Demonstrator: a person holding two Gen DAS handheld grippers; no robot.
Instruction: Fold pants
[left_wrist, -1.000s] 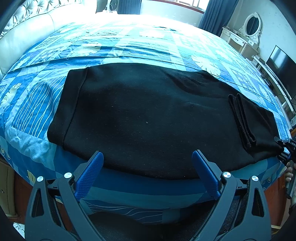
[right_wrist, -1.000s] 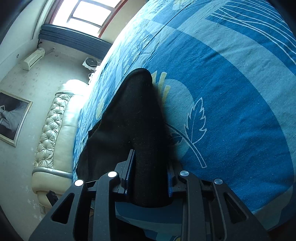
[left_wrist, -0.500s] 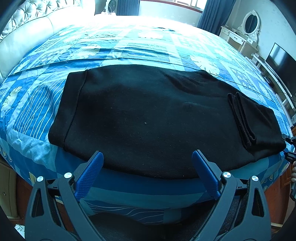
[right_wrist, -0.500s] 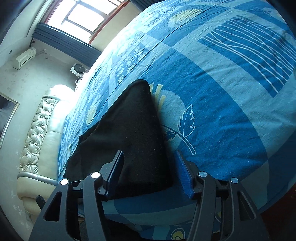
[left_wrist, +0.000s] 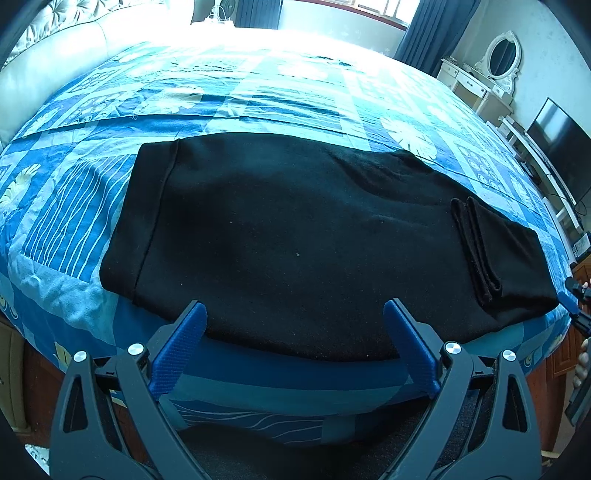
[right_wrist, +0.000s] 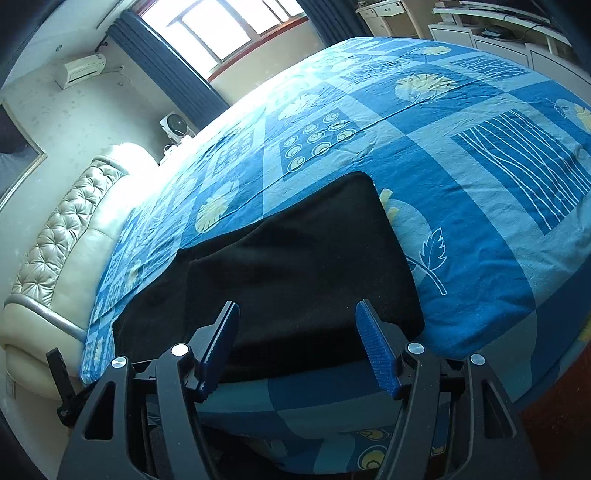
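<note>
Black pants (left_wrist: 295, 236) lie flat across the near side of a blue patterned bed (left_wrist: 258, 99), waistband at the left, leg ends folded back over themselves at the right (left_wrist: 495, 254). My left gripper (left_wrist: 295, 332) is open and empty, just off the pants' near edge at the middle. In the right wrist view the folded end of the pants (right_wrist: 295, 266) lies ahead. My right gripper (right_wrist: 299, 343) is open and empty, a little back from that end. It also shows in the left wrist view (left_wrist: 576, 306) at the far right edge.
A cream tufted headboard (right_wrist: 62, 236) runs along the left side of the bed. A white dresser with an oval mirror (left_wrist: 491, 70) and a dark TV (left_wrist: 557, 144) stand beyond the bed at the right. The bed's wooden frame (left_wrist: 33, 384) shows below the sheet.
My right gripper has opened, let go of the folded leg end, and drawn back and up from it. The left gripper has barely moved.
</note>
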